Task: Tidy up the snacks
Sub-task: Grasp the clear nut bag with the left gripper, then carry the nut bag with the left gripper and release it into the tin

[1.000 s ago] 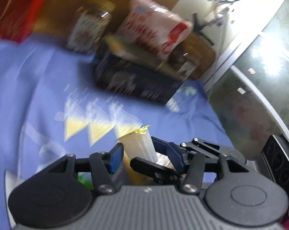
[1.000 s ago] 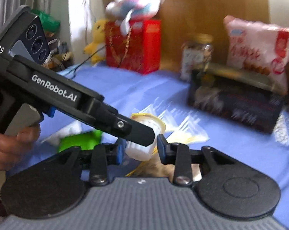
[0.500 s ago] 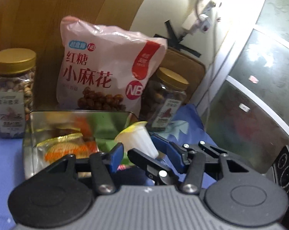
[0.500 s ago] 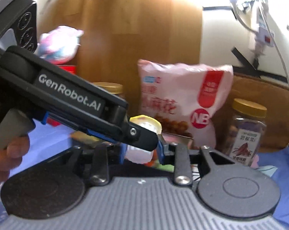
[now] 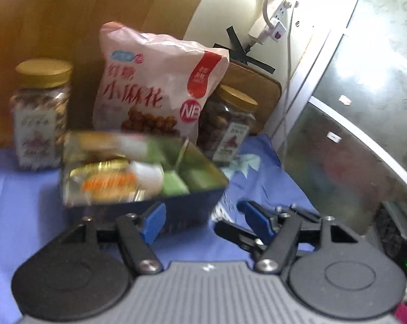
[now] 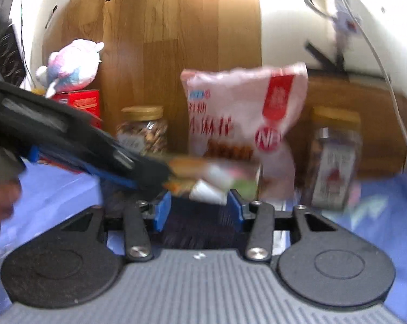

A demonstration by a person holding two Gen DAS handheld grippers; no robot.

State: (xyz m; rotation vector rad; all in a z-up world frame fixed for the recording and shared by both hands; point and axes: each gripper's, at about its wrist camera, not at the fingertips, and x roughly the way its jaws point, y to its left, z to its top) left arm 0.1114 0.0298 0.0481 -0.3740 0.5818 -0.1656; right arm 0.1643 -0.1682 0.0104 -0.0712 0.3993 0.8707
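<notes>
A dark open tin (image 5: pixel 176 208) on the blue cloth holds wrapped snacks, green packets and a small white jelly cup (image 5: pixel 146 174). My left gripper (image 5: pixel 203 220) is open and empty just in front of the tin. In the right wrist view my right gripper (image 6: pixel 198 210) is open, with the white cup (image 6: pixel 207 193) lying tilted in the tin (image 6: pixel 200 229) just past its fingertips, free of the jaws. The other gripper's body (image 6: pixel 68 145) crosses the left of that view.
Behind the tin stand a pink snack bag (image 5: pixel 154 86) and two gold-lidded jars (image 5: pixel 40 113) (image 5: pixel 230 124), against a wooden board. A red box (image 6: pixel 79 102) with a plush toy (image 6: pixel 71 64) sits far left. A wall and window frame close the right side.
Both grippers carried the white cup up to the tin and opened. The cup now lies in the tin, and both grippers have drawn back slightly.
</notes>
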